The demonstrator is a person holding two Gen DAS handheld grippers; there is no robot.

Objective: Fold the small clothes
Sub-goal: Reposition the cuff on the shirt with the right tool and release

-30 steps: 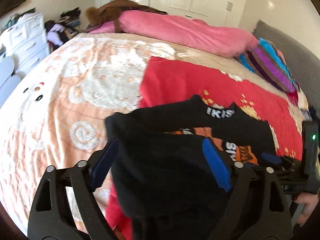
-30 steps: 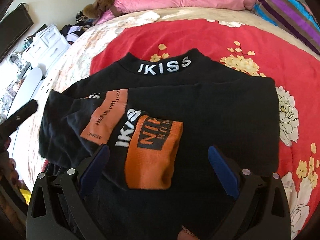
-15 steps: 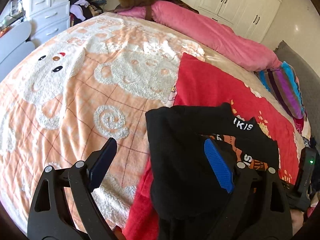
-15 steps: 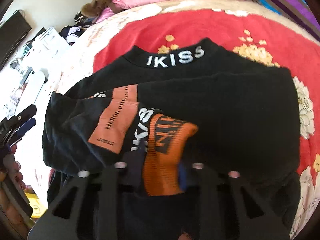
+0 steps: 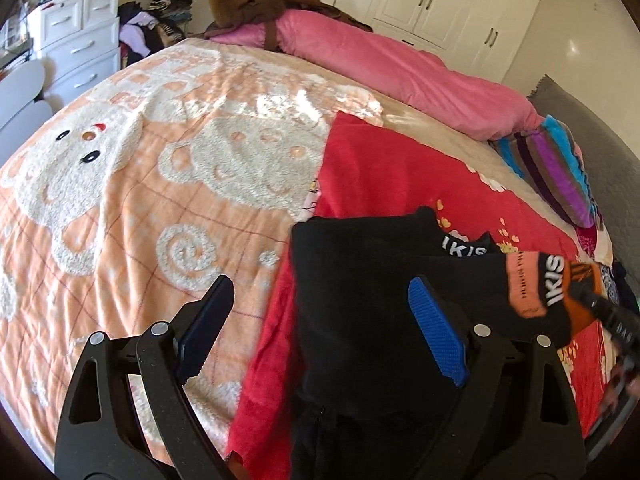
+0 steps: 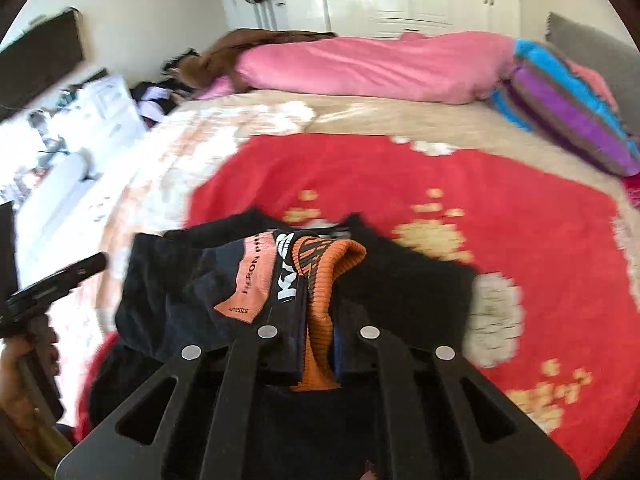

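A black sweater (image 5: 360,280) with white "IKISS" lettering lies folded on the red blanket, its sleeve ending in an orange cuff (image 6: 320,280). My right gripper (image 6: 318,320) is closing its last bit onto that cuff. Its pads press on the sleeve and hold it raised above the sweater body (image 6: 400,280). In the left wrist view the lifted cuff (image 5: 532,280) and the right gripper (image 5: 608,312) show at the right edge. My left gripper (image 5: 322,324) stands open over the sweater's left edge with nothing gripped. It also shows at the left of the right wrist view as the left gripper (image 6: 56,284), held by a hand.
The red floral blanket (image 6: 500,208) lies over a peach bear-pattern blanket (image 5: 140,200) on the bed. A pink duvet (image 5: 400,68) and a striped pillow (image 5: 560,168) lie at the far side. White drawers (image 5: 80,40) and a heap of clothes stand beyond the bed's left edge.
The right gripper went from open to shut on the orange cuff and rose with it, lifting the sleeve. The left gripper stayed open and rolled slightly.
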